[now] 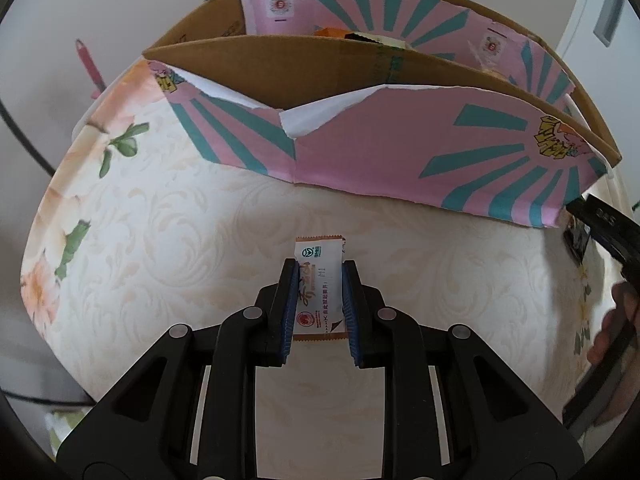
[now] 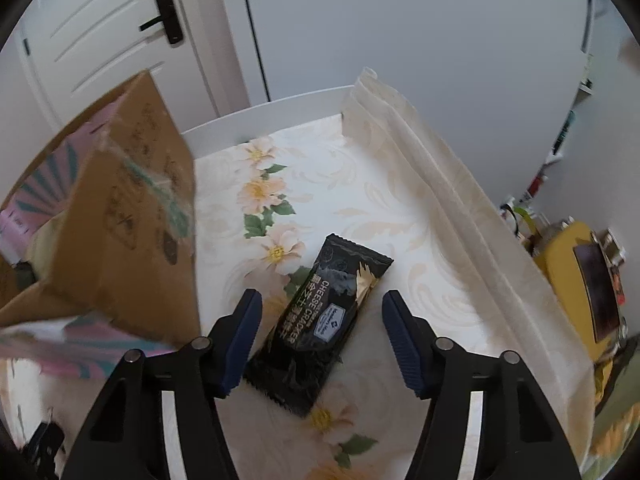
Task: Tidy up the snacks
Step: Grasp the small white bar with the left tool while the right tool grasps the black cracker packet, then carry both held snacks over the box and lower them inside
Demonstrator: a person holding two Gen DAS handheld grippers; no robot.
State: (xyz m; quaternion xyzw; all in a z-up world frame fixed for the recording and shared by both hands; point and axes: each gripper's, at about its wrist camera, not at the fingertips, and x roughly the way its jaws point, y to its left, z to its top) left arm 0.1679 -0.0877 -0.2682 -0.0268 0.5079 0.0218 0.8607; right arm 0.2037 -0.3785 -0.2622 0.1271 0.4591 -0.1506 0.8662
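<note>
My left gripper (image 1: 320, 264) is shut on a small white snack packet (image 1: 320, 250) with orange serrated ends, held just above the floral tablecloth (image 1: 180, 240). Beyond it stands an open cardboard box (image 1: 400, 148) with pink and teal flaps folded outwards. In the right wrist view a black cheese cracker packet (image 2: 320, 320) lies flat on the cloth. My right gripper (image 2: 321, 296) straddles it with the jaws open: the right pad stands clear, and the left pad is close to the packet's edge. The box's brown side (image 2: 132, 220) is just left of that gripper.
Several snacks (image 1: 332, 33) show inside the box's far compartment. A hand (image 1: 616, 320) holding the other tool is at the right edge. The cloth bunches into a ridge (image 2: 420, 168) on the right. A yellow object (image 2: 572, 272) and a white door (image 2: 100, 40) lie beyond the table.
</note>
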